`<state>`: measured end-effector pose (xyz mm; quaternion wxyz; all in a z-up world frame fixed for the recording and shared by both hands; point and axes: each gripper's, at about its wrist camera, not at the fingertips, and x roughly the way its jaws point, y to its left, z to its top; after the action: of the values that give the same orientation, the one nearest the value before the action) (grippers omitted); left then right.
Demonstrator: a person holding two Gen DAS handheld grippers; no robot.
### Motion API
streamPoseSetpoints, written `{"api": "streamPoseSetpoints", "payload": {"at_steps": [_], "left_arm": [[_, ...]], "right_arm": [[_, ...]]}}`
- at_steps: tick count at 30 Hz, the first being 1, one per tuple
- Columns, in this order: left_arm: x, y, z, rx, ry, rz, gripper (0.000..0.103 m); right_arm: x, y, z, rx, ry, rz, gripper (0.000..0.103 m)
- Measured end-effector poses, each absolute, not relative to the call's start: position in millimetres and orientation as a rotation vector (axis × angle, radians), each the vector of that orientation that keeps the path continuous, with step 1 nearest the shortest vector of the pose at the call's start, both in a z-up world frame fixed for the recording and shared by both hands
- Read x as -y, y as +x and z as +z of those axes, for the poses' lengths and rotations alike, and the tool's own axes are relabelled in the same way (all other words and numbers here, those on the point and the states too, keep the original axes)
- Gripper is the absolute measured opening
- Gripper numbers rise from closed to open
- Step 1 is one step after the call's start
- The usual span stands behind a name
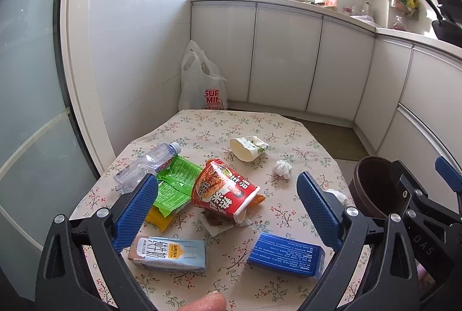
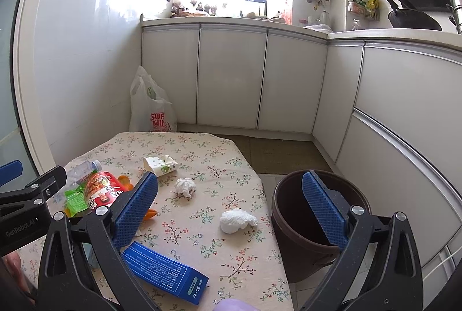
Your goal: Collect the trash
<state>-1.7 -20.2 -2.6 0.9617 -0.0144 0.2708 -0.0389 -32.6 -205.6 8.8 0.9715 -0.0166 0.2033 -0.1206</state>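
Trash lies on a table with a floral cloth (image 1: 236, 126): a red noodle cup (image 1: 223, 188) on its side, a clear plastic bottle (image 1: 144, 166), green wrappers (image 1: 173, 186), a milk carton (image 1: 169, 253), a blue box (image 1: 286, 254), a crushed white paper cup (image 1: 248, 147) and two tissue wads (image 1: 282, 168) (image 2: 236, 220). A dark brown bin (image 2: 314, 221) stands on the floor right of the table. My left gripper (image 1: 228, 212) is open and empty above the noodle cup. My right gripper (image 2: 231, 212) is open and empty above the near tissue wad.
A white plastic shopping bag (image 1: 199, 82) stands on the floor behind the table, against the tiled wall. White kitchen cabinets (image 2: 231, 74) run along the back and right. A glass door (image 1: 26, 108) is on the left. A green mat (image 2: 277, 152) lies on the floor.
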Motion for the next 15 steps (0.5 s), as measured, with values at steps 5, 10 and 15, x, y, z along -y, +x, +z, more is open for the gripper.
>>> {"api": "streamPoseSetpoints", "payload": {"at_steps": [5,10,15], "left_arm": [[21.2,-1.2,-3.1,-0.554,-0.033,-0.08,0.094],[20.3,-1.4,-3.2,-0.554,-0.033,-0.08,0.094],[20.2,-1.4,-3.3,-0.555,-0.034,-0.08,0.094]], "right_arm": [[204.6,-33.0,7.6,-0.414,-0.037,-0.242,0.096],[203.6,-32.8,7.1,-0.416,-0.037,-0.242,0.096],[203.5,-33.0,7.3,-0.417,-0.037,-0.24,0.096]]}}
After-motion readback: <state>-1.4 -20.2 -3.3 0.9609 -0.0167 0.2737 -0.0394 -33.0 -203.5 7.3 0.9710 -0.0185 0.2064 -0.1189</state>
